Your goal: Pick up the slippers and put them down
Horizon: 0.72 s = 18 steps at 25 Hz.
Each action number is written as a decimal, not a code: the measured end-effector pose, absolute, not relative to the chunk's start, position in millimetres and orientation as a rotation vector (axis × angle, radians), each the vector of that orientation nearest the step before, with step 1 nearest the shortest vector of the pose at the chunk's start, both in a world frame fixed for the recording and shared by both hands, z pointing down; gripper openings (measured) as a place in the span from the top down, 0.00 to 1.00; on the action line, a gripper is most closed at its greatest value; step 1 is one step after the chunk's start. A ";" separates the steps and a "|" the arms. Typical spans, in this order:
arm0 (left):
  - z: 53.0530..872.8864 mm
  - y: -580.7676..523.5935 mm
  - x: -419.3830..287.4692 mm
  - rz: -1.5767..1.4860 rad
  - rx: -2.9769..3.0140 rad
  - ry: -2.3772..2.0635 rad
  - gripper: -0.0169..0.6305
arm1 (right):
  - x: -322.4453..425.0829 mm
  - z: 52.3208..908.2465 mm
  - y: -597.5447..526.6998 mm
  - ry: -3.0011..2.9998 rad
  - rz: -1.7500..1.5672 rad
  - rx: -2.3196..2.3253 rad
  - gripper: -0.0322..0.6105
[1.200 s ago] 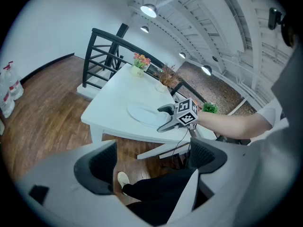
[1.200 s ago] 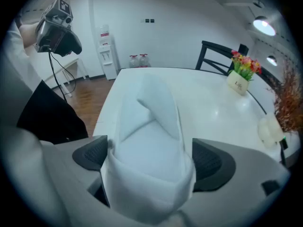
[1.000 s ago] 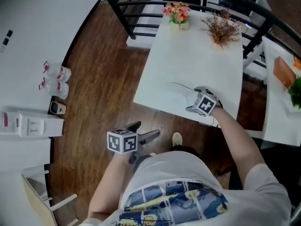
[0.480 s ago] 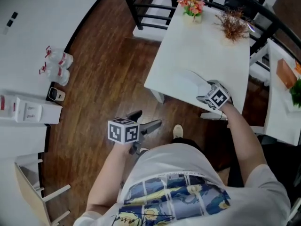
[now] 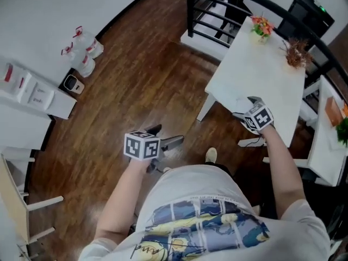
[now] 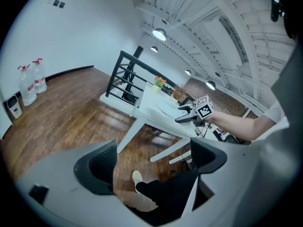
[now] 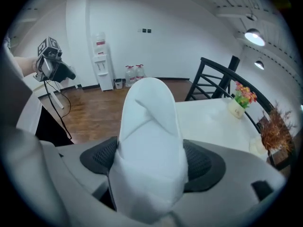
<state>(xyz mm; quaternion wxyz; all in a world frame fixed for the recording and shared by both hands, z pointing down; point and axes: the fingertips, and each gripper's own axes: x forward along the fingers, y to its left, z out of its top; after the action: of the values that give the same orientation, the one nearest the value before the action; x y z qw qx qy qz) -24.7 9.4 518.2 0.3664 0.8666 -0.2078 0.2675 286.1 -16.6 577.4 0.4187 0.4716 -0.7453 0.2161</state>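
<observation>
Left gripper [image 6: 154,162] hangs over the floor [image 6: 57,112], jaws apart and empty. Right gripper [image 7: 149,167] has its jaws clamped on a white slipper [image 7: 150,122] beside the counter [image 7: 213,119]. It looks light, soft, probably floppy, so grip mid-body.

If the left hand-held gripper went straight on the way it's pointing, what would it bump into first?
Probably the white table, around its near edge or a leg. The left hand-held gripper is open and empty, and nothing seems nearer in that line, though depth is hard to judge.
</observation>
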 end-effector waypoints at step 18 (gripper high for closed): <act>565.9 -43.4 -324.2 0.532 1.933 -0.885 0.23 | -92.1 642.5 -184.5 -1.946 0.472 0.697 0.26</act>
<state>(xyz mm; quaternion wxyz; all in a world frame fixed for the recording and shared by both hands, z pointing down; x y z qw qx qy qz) -324.2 -43.4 565.9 0.4572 0.7845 -0.3591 0.2157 -92.1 -184.5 642.5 0.4887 0.2867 -0.8008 0.1941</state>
